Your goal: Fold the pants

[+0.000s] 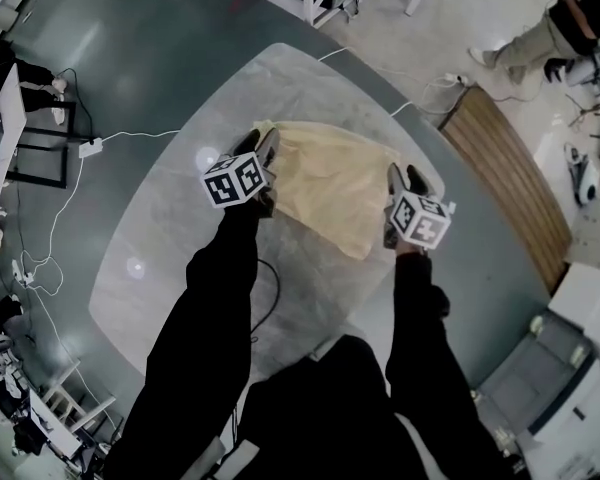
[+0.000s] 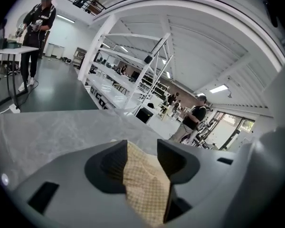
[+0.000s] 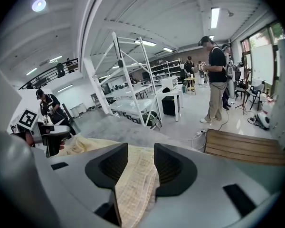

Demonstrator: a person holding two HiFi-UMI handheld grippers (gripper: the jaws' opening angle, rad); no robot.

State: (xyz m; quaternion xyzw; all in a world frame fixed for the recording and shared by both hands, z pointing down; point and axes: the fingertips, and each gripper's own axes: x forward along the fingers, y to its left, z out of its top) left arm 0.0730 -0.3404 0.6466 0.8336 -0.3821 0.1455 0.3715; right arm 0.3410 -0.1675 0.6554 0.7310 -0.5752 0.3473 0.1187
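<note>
Pants (image 1: 330, 183) on table (image 1: 170, 238), cloth btwn parted L claw (image 1: 268, 148), R claw (image 1: 405, 180)

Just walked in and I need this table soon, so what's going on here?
A person is folding pale yellow pants on the grey table with a handheld gripper in each hand. The left gripper sits at the cloth's left edge, the right gripper at its right edge. The fingers of both stand apart, with cloth lying between them, so neither is clamped on it.
</note>
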